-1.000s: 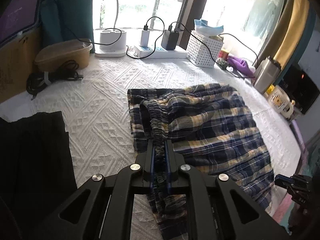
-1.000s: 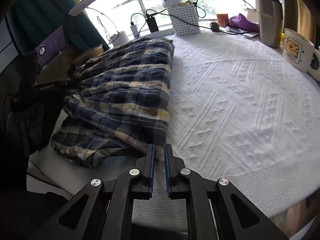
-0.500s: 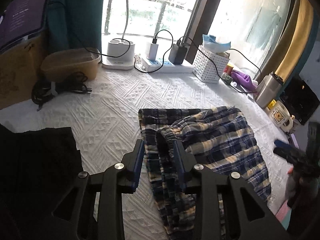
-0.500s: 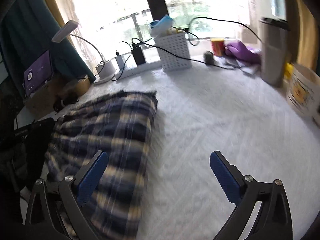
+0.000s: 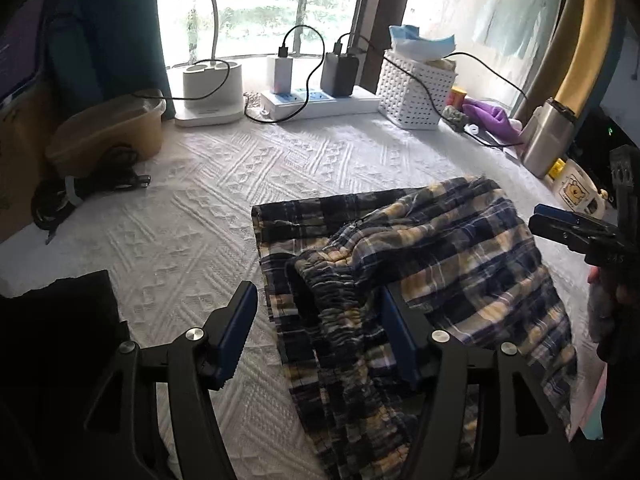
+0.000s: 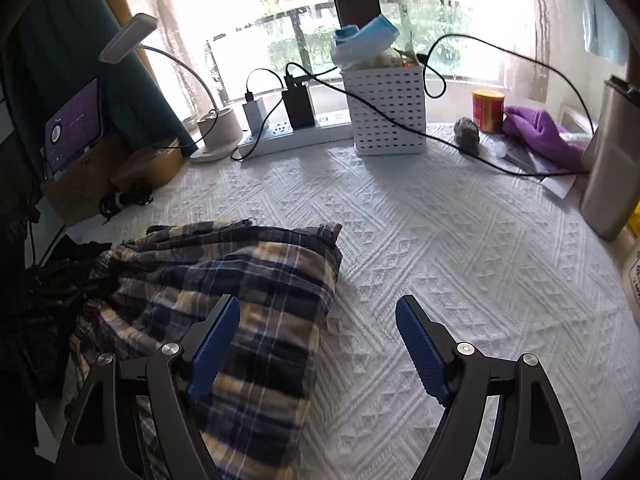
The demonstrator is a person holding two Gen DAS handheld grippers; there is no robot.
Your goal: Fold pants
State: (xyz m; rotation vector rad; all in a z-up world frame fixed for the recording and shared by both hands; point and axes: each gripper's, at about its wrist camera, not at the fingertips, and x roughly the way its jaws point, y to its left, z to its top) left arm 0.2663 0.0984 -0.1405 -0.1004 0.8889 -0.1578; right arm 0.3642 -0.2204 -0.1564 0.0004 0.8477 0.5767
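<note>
Blue and yellow plaid pants [image 5: 440, 248] lie folded in a heap on the white textured tablecloth [image 5: 192, 208]. My left gripper [image 5: 318, 290] hovers over their gathered elastic waistband [image 5: 332, 276]. Its jaws are opening, and the waistband lies loose between the blue pads without being pressed. In the right wrist view the pants [image 6: 248, 272] fill the lower left. My right gripper [image 6: 318, 300] stands wide above their right edge, its jaws closing a little and gripping nothing. The right gripper [image 5: 560, 228] also shows at the right edge of the left wrist view, held by a hand.
Along the window stand a white perforated basket [image 6: 386, 112], a power strip with chargers [image 5: 320, 100], a lamp base [image 5: 212, 92] and trailing cables. A steel tumbler [image 5: 544, 140] and a mug [image 5: 576, 192] stand at the right. A black garment [image 5: 60, 340] lies at the near left.
The left gripper let go of the waistband, opened and drew back. The right gripper went from shut at the pants' near edge to wide open, and moved up and over the cloth.
</note>
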